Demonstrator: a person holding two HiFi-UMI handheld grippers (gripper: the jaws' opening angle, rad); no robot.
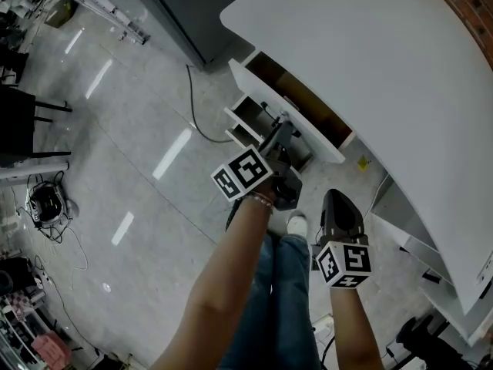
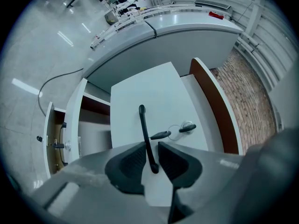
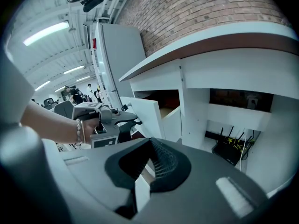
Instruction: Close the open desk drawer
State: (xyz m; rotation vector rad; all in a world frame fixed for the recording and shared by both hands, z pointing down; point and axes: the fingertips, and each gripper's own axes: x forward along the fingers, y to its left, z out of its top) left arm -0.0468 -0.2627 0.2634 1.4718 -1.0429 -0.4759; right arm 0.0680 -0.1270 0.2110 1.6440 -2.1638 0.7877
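Note:
A white desk (image 1: 370,60) has its top drawer (image 1: 289,114) pulled out, brown inside. In the left gripper view the drawer's white front (image 2: 140,92) fills the middle, with a black bar handle (image 2: 144,125) and a key (image 2: 161,135) hanging from the lock. My left gripper (image 2: 150,160) (image 1: 282,131) is shut on that handle, the bar running between its pads. My right gripper (image 1: 337,197) (image 3: 149,146) hangs apart to the right, below the desk edge, shut and holding nothing. The right gripper view shows the left gripper (image 3: 124,120) at the open drawer (image 3: 149,113).
A lower compartment (image 1: 248,118) under the drawer also stands open. A black cable (image 1: 196,106) trails over the glossy floor. The person's jeans legs (image 1: 281,299) and a shoe (image 1: 297,224) are below the grippers. A router with cables (image 3: 231,150) sits under the desk.

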